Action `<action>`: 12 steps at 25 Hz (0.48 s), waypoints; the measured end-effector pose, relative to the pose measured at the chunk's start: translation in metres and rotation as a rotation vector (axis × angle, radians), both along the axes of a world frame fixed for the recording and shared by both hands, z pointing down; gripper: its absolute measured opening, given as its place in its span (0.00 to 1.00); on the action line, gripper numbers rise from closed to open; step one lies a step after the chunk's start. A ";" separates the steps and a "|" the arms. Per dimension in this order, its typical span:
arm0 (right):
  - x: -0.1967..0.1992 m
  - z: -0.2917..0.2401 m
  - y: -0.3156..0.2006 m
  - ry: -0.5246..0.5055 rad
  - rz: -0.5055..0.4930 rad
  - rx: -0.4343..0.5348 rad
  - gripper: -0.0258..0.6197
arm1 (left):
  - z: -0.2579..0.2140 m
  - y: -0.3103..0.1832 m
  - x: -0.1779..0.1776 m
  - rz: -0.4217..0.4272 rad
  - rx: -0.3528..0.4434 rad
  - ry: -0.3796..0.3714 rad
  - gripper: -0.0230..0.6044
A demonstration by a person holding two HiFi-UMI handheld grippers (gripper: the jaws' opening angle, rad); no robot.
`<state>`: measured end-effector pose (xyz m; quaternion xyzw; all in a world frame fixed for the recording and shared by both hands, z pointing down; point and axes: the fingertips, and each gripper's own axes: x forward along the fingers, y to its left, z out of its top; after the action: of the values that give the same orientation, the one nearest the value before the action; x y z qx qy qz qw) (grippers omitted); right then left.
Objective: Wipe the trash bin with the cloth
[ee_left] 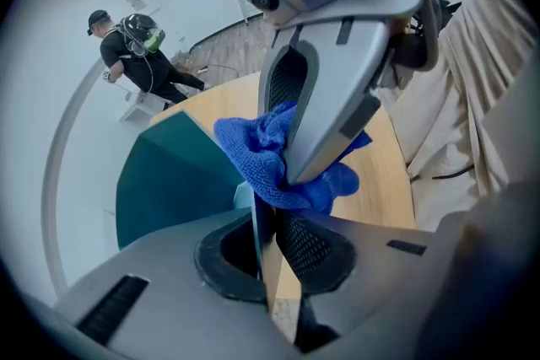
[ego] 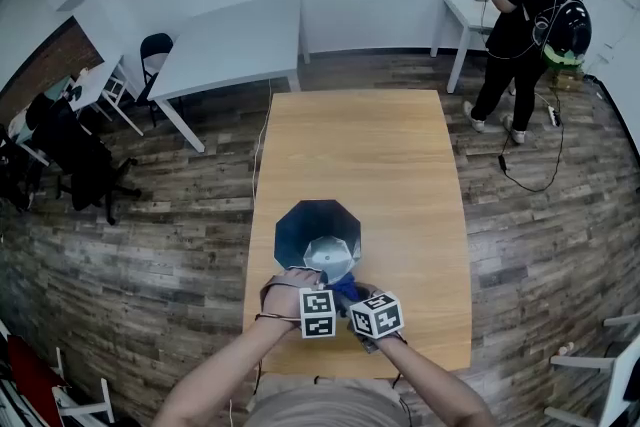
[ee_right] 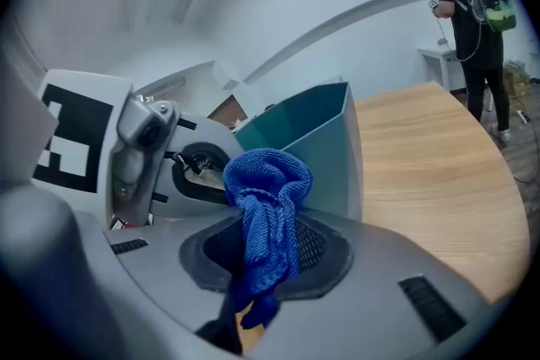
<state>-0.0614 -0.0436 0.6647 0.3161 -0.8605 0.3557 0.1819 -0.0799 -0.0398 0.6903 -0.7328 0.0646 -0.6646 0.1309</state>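
A dark teal trash bin (ego: 316, 231) stands open-topped on the wooden table (ego: 380, 155), close to its near edge. My left gripper (ee_left: 266, 244) points steeply down and is shut on the thin wall of the bin's near rim (ee_left: 253, 219). My right gripper (ee_right: 266, 257) is shut on a blue cloth (ee_right: 266, 219), which bunches up out of its jaws. It hangs just above the bin's near rim, right beside the left gripper (ego: 320, 283). In the left gripper view the cloth (ee_left: 257, 156) hangs against the right gripper's fingers (ee_left: 337, 110), over the bin (ee_left: 173, 181).
A person with a backpack (ego: 530, 10) stands at a white desk (ego: 462, 10) at the far right. A white table (ego: 235, 40) and black chairs (ego: 70, 150) stand at the far left. A cable (ego: 530, 170) lies on the floor to the right.
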 end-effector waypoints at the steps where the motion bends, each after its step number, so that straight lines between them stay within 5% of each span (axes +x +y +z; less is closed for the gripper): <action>1: -0.002 0.006 -0.002 0.006 0.007 -0.015 0.16 | 0.000 0.000 0.000 0.000 -0.001 0.001 0.11; 12: -0.016 0.091 -0.009 0.096 0.014 -0.170 0.16 | -0.004 -0.003 -0.001 0.016 -0.007 0.016 0.11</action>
<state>-0.0776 -0.0521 0.7552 0.3222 -0.8152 0.4131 0.2468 -0.0806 -0.0426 0.6866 -0.7392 0.0577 -0.6576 0.1333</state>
